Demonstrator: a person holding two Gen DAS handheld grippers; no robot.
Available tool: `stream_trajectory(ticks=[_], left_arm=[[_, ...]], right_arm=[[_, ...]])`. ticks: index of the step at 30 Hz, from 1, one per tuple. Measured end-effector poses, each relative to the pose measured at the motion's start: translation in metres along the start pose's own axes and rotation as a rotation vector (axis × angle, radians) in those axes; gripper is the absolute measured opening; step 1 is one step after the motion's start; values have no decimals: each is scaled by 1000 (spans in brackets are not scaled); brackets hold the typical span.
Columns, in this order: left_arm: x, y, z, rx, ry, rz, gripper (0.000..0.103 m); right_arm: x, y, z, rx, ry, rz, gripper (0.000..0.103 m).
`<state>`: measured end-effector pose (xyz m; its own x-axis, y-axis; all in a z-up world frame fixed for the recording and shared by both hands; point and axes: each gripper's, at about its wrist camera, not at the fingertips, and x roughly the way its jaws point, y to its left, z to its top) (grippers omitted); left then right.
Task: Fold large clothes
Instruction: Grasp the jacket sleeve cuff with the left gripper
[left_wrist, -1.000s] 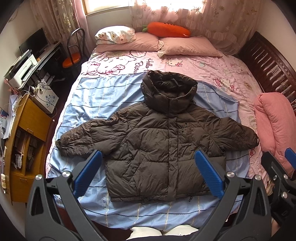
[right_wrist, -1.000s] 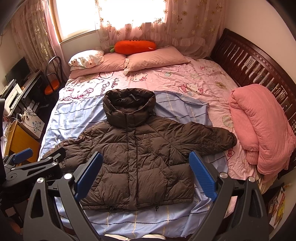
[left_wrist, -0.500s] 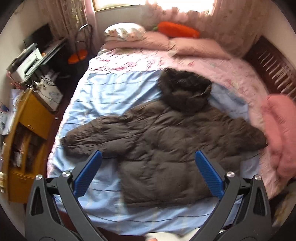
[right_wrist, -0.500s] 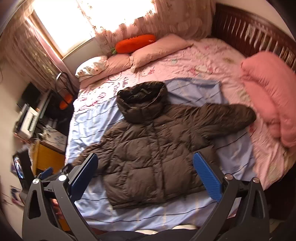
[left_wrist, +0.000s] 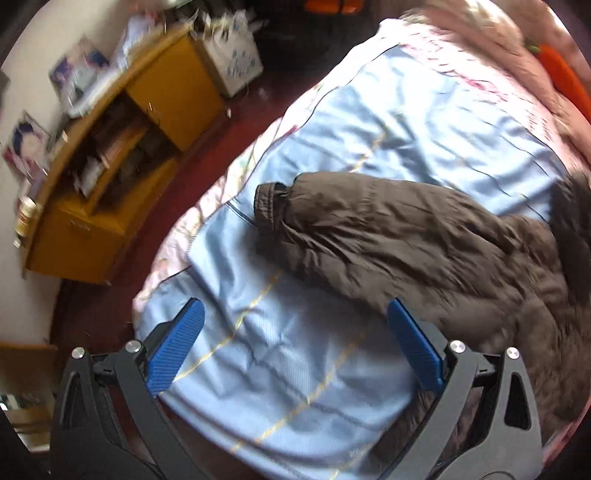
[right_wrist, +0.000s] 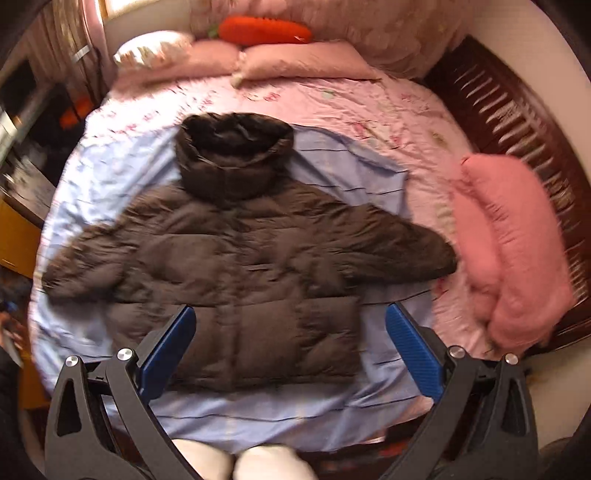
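A dark brown hooded puffer jacket lies flat and face up on a light blue sheet, both sleeves spread out. In the left wrist view its left sleeve stretches across the sheet, with the cuff near the bed's left side. My left gripper hovers open over the blue sheet, short of that sleeve. My right gripper is open above the jacket's hem, touching nothing.
A folded pink quilt lies at the bed's right side by a dark wooden headboard. Pink pillows and an orange carrot cushion lie at the far end. A yellow wooden cabinet stands left of the bed.
The left gripper has swung left and down toward the jacket's left sleeve and the bed's left edge. The right gripper shifted so the jacket sits centred. Both stay open.
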<state>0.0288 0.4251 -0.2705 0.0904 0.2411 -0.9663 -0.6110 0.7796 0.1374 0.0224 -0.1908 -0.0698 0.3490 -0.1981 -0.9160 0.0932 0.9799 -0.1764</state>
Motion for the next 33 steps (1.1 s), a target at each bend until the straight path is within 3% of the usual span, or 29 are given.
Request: stream_trajectory(ticks=[3, 5, 9, 11, 13, 14, 16, 19, 23, 25, 30, 33], left_arm=[[58, 9, 35, -38, 37, -57, 100], [95, 14, 54, -79, 50, -147, 100], [174, 16, 67, -169, 170, -136, 100], [196, 6, 62, -155, 198, -123, 97], [196, -5, 58, -122, 157, -131, 80], [194, -12, 56, -97, 125, -139, 73], [188, -21, 54, -62, 80, -162, 42], [176, -27, 55, -44, 60, -205, 20], [150, -26, 54, -26, 41, -262, 15], [124, -26, 53, 20, -22, -267, 15], [36, -48, 39, 137, -166, -310, 15], [-32, -90, 21, 250, -257, -348, 15]], right_arm=[[21, -1, 10, 8, 35, -60, 102], [32, -1, 14, 10, 69, -85, 102], [55, 8, 7, -11, 110, -153, 102], [65, 22, 2, -58, 120, -178, 102], [74, 41, -5, -104, 124, -173, 102], [76, 49, -6, -118, 121, -160, 102], [81, 74, -9, -141, 120, -87, 102], [84, 110, -10, -155, 132, 44, 102], [83, 171, -4, -213, 120, 221, 102], [80, 206, 4, -262, 101, 279, 102], [72, 246, 20, -341, 71, 314, 102], [71, 230, 27, -319, 45, 297, 102]])
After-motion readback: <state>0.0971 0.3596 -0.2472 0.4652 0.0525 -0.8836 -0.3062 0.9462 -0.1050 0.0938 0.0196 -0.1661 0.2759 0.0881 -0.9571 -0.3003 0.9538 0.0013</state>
